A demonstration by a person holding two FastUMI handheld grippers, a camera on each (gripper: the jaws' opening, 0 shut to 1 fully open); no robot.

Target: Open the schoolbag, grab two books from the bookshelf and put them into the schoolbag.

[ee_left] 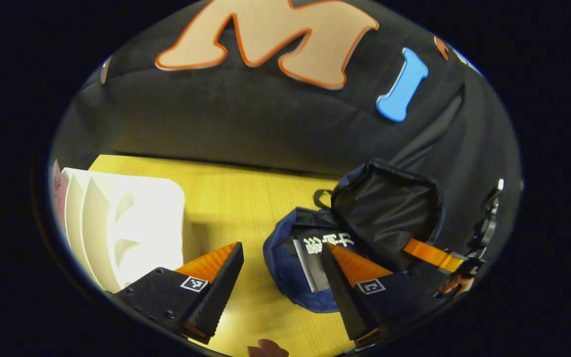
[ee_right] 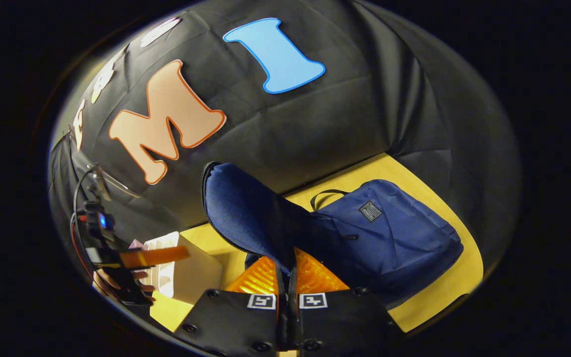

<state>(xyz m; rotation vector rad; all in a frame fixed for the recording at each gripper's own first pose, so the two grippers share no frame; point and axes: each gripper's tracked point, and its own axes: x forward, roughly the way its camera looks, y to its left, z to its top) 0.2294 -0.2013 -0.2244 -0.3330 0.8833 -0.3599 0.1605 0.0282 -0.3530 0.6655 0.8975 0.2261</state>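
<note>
A: As the left gripper view runs left to right, what appears?

B: A white bookshelf [ee_left: 127,228] on the yellow table [ee_left: 246,198], left of the schoolbag [ee_left: 285,258]. The left gripper [ee_left: 283,258] has its fingers spread wide, gripping nothing.

A: How does the schoolbag look?

B: Navy blue, lying flat on the table, its flap [ee_left: 384,208] raised, showing black lining. A book [ee_left: 315,258] with a dark cover lies inside.

A: And the right gripper view?

B: The right gripper [ee_right: 285,277] has its fingers pressed together, pinching the flap's edge and holding it upright above the bag.
</note>
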